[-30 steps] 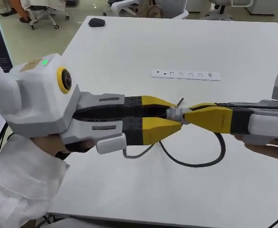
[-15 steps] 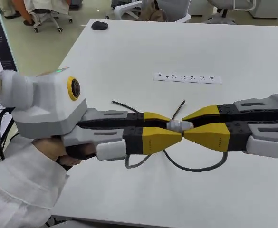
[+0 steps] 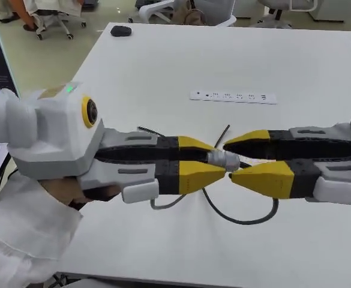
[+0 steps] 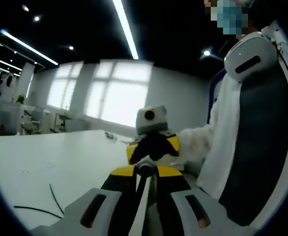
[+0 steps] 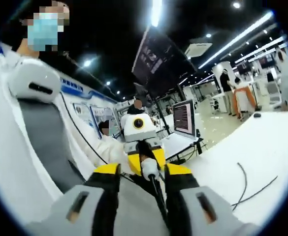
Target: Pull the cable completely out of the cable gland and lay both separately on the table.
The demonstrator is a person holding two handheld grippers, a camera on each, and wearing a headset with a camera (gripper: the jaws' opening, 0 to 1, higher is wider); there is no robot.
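Cable gland (image 3: 223, 159) in left tool (image 3: 219, 162), right tool (image 3: 228, 159) released

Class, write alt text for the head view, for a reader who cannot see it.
Above a white table, the left gripper clamps a grey cable gland while the right gripper faces it, jaws open around the black cable. A white power strip lies further back.
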